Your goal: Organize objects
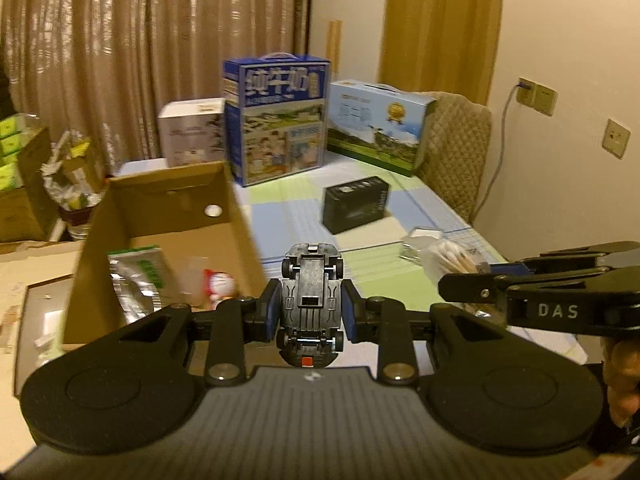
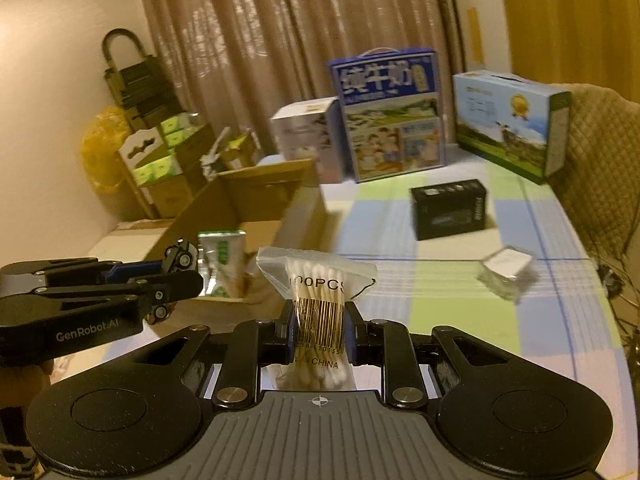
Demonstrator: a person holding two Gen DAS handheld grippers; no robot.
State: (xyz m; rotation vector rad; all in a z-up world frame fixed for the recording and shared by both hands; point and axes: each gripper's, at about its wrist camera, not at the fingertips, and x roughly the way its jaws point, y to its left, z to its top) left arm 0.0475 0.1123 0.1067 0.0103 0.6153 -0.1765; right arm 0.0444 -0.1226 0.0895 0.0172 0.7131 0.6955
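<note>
The left tongs (image 1: pixel 311 312) are gripping a grey toy car (image 1: pixel 311 300) belly-up, hanging just beside the open cardboard box (image 1: pixel 176 216). The right tongs (image 2: pixel 319 334) are pinching a bag of cotton swabs (image 2: pixel 318 304) above the checkered desk (image 2: pixel 460 300), close to the box.

the right tool (image 1: pixel 484 270) covers most of the cotton swab bag (image 1: pixel 448 258) in the left view. ahead of the left tool (image 1: pixel 311 308), the cardboard box (image 1: pixel 160 216) hides the toy figure's (image 1: pixel 218 284) lower half. the small clear box (image 2: pixel 506 270) is too blurred to read.
</note>
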